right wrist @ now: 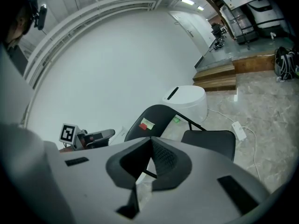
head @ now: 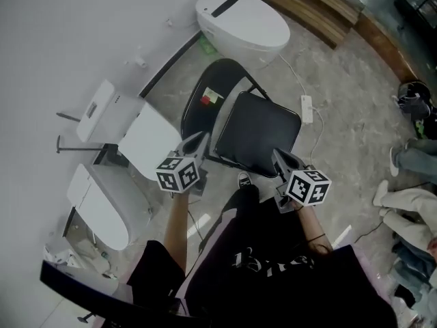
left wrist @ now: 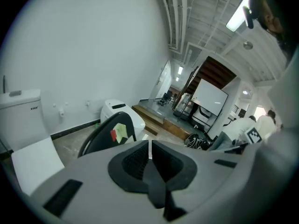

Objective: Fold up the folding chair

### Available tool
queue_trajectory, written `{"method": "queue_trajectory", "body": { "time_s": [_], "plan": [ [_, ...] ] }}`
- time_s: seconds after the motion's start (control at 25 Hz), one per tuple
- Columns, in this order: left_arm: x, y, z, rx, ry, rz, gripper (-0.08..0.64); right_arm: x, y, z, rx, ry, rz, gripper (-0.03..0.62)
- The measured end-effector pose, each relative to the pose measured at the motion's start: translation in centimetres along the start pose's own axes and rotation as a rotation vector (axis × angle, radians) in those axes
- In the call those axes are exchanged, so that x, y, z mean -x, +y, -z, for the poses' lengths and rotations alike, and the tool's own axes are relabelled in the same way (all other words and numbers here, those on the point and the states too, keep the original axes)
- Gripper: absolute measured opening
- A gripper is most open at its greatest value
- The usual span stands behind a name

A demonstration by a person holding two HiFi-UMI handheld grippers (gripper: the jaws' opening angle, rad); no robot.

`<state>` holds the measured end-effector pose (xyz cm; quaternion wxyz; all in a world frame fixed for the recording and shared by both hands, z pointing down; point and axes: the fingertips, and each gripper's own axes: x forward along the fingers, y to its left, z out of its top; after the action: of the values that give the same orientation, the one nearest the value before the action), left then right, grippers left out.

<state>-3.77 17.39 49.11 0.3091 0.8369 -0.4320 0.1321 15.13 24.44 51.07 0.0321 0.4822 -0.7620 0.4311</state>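
Chair (head: 258, 132), black, matte, round-cornered.

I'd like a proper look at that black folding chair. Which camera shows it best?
The head view: the folding chair stands open, seat and backrest both seen from above. The left gripper view catches only its backrest; the right gripper view shows backrest and seat, partly behind the right gripper.

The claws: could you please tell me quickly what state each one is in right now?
Left claw: closed, holding nothing.
Right claw: closed, holding nothing.
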Motion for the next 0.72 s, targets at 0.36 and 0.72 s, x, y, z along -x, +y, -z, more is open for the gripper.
{"method": "queue_trajectory", "body": {
  "time_s": [0.36, 0.72],
  "plan": [
    [-4.8, 11.5, -3.4, -0.116, 0.172, -0.109, 0.187, 1.6, -7.1, 2.4, -0.126, 0.007, 0.164, 0.014],
    [-11.7, 15.0, -0.9, -0.205, 0.404, -0.129, 0.215, -2.1, -12.4, 5.7, -0.127, 0.103, 0.05, 0.015]
  ]
}}
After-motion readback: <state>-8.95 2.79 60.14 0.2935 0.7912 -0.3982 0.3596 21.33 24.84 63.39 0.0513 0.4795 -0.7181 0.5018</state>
